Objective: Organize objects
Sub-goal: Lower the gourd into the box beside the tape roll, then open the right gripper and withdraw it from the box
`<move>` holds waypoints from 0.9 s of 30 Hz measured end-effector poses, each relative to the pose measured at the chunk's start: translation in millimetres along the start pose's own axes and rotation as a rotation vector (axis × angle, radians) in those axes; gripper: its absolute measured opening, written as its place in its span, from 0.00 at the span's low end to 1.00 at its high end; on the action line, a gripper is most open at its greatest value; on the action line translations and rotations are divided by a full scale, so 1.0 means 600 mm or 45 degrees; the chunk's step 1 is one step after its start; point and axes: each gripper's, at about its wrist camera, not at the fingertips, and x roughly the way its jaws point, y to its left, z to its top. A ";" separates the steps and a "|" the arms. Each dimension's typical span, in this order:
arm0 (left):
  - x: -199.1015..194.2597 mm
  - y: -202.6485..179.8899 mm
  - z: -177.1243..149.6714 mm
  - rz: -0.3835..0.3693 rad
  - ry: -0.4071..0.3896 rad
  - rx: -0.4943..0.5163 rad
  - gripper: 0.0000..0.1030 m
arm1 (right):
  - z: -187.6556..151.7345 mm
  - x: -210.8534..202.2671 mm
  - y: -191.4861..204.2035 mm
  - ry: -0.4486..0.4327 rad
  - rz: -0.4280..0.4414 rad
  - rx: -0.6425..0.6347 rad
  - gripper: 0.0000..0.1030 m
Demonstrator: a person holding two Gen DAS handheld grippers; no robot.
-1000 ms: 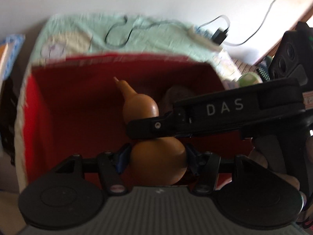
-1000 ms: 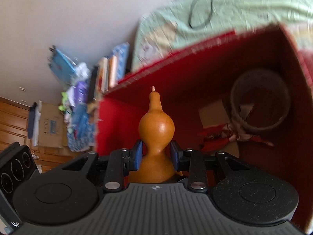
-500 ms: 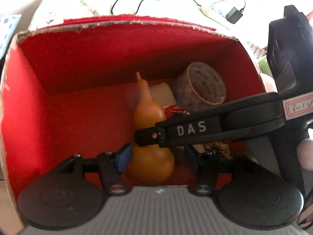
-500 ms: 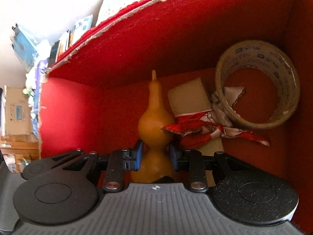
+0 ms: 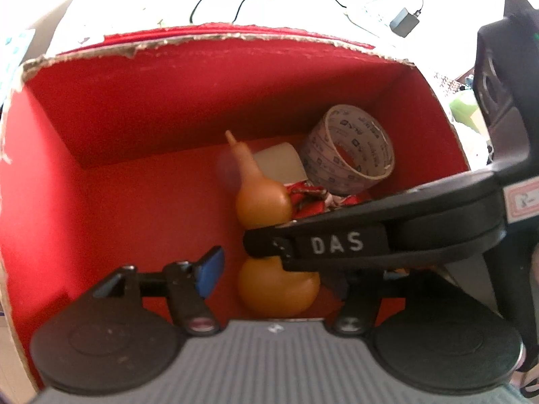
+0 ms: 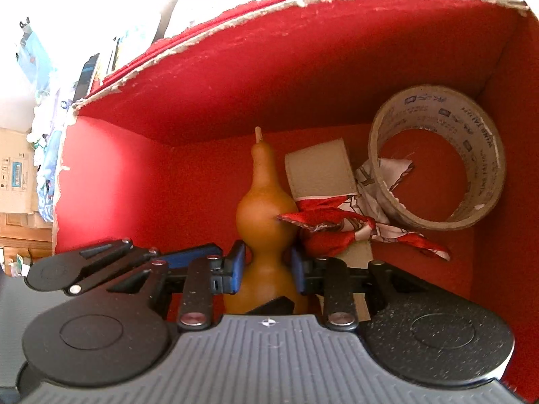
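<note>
Pinching gourd (image 6: 264,208) waist, right tongs (image 6: 266,266) inside red box (image 6: 235,77), left tongs (image 5: 279,269) spread wide, empty

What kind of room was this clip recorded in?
Probably a lived-in bedroom or spare room. The red box sits on a pale cloth with a charger and cable behind it, and stacked books and bags plus a cardboard carton crowd the side.

gourd (image 6: 262,208): smooth, satin sheen, looks like dried wood. box (image 6: 303,77): matt red cardboard, raw torn paper edges. tape roll (image 6: 438,168): printed, slightly glossy. scarf (image 6: 340,219): silky cloth. right tool (image 6: 266,266): matt black plastic body, ribbed grey top, blue pads.
</note>
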 end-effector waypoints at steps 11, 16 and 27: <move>-0.008 -0.007 -0.001 0.042 -0.037 0.025 0.72 | -0.020 -0.028 -0.019 -0.039 0.037 0.030 0.44; -0.019 -0.010 -0.003 0.048 -0.073 0.009 0.73 | -0.038 -0.050 -0.025 -0.103 0.036 0.026 0.45; -0.074 -0.067 -0.027 0.238 -0.198 0.065 0.73 | -0.070 -0.126 -0.003 -0.338 0.072 -0.028 0.45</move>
